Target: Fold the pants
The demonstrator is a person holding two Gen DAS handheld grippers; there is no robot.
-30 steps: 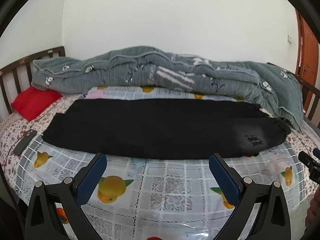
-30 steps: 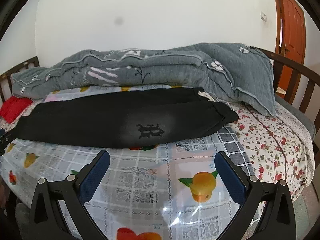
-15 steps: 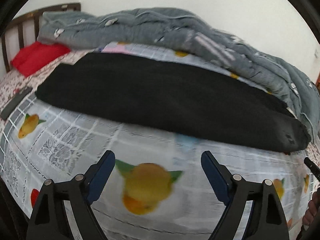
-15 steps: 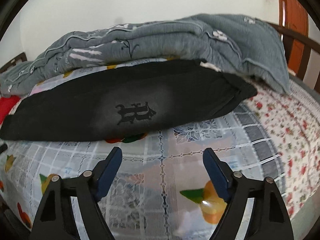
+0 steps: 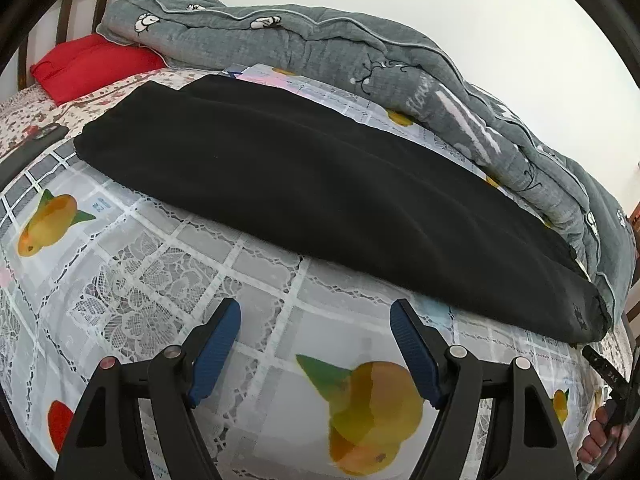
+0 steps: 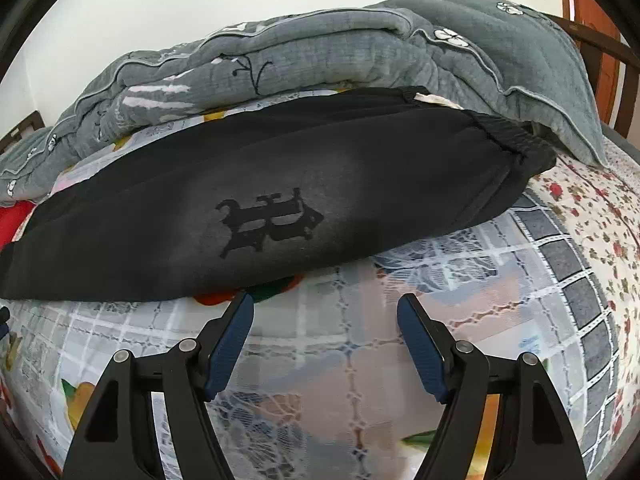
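Note:
Black pants (image 5: 304,184) lie flat and lengthwise across the bed, legs stacked, hem end at the left. In the right wrist view the pants (image 6: 280,200) show a faded grey patch with a black emblem (image 6: 268,222) and the elastic waistband (image 6: 504,132) at the right. My left gripper (image 5: 316,314) is open and empty, low over the sheet just short of the pants' near edge. My right gripper (image 6: 326,306) is open and empty, its left fingertip close to the near edge below the emblem.
A rolled grey quilt (image 5: 360,52) lies along the wall behind the pants and shows in the right wrist view (image 6: 320,52) too. A red pillow (image 5: 92,64) and a dark phone (image 5: 36,140) lie at the left. The fruit-print sheet (image 5: 132,248) covers the bed. A wooden door (image 6: 592,12) stands at the right.
Both grippers have moved forward and down toward the pants' near edge; the pants now fill much more of each view. Both jaws have narrowed somewhat but remain open.

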